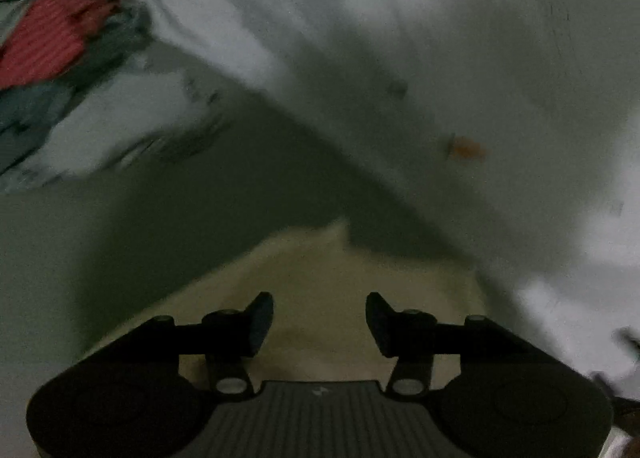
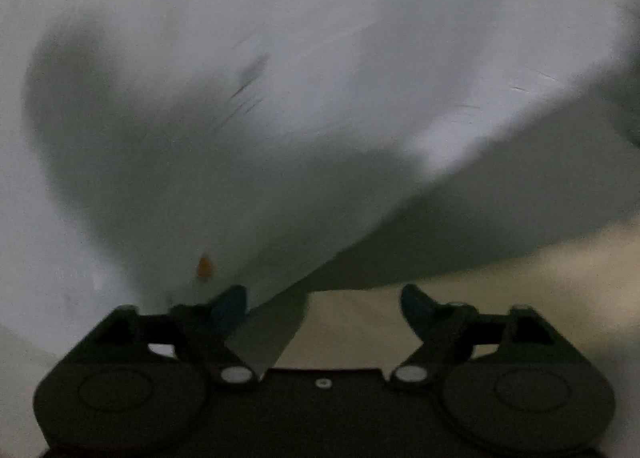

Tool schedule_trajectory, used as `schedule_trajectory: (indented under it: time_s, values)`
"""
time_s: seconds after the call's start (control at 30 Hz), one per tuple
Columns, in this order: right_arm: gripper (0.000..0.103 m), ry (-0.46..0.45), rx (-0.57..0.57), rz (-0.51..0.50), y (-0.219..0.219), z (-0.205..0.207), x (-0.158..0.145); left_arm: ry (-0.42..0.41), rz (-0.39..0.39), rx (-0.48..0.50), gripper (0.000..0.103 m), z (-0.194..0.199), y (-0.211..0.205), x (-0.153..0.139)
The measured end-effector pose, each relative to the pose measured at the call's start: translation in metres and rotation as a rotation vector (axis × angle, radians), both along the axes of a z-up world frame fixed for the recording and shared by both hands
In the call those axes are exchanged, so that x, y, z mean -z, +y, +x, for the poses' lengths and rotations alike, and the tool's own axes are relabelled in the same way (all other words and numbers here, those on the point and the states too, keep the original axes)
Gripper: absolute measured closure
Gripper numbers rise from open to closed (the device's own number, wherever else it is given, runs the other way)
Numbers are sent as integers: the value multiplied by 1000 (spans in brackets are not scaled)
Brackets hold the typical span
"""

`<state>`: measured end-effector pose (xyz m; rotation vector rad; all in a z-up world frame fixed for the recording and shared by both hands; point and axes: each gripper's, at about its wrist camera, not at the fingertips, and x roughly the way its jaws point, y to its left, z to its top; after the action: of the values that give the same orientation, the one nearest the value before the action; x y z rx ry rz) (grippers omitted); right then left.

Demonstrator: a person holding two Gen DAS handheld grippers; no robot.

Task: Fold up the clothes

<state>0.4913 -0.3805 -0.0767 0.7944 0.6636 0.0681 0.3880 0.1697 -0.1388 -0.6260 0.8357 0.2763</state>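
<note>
Two blurred views, red striped cloth [image 1: 48, 41] only in left, white garment [image 2: 320, 77] filling right.

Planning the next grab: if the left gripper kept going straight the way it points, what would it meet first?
Probably the beige surface directly ahead of the open left gripper; the white cloth lies beyond. Blur leaves depth uncertain.

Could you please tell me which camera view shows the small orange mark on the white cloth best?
The left wrist view: the orange mark sits out in the open on the white cloth, though blurred. In the right wrist view the mark appears only as a small smeared spot low down, just above that gripper's finger.
</note>
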Motion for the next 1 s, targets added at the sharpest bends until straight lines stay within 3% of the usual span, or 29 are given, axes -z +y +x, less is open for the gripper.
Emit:
schedule_trajectory:
  time_s: [0.17, 0.33, 0.5, 0.67, 1.0]
  values:
    - [8, 28, 404, -99, -92, -150, -50, 167, -32, 61, 50, -72, -25, 38]
    - [2, -79, 623, -155, -141, -266, -114, 256, -94, 90, 50, -110, -44, 62]
    - [1, -216, 732, -213, -159, -354, -159, 237, -40, 120, 48, -118, -51, 63]
    - [1, -245, 736, -225, -164, -389, -166, 221, -13, 128, 47, -130, -59, 64]
    - [1, -219, 654, -190, -152, -402, -153, 222, -48, 53, 45, -169, -54, 69]
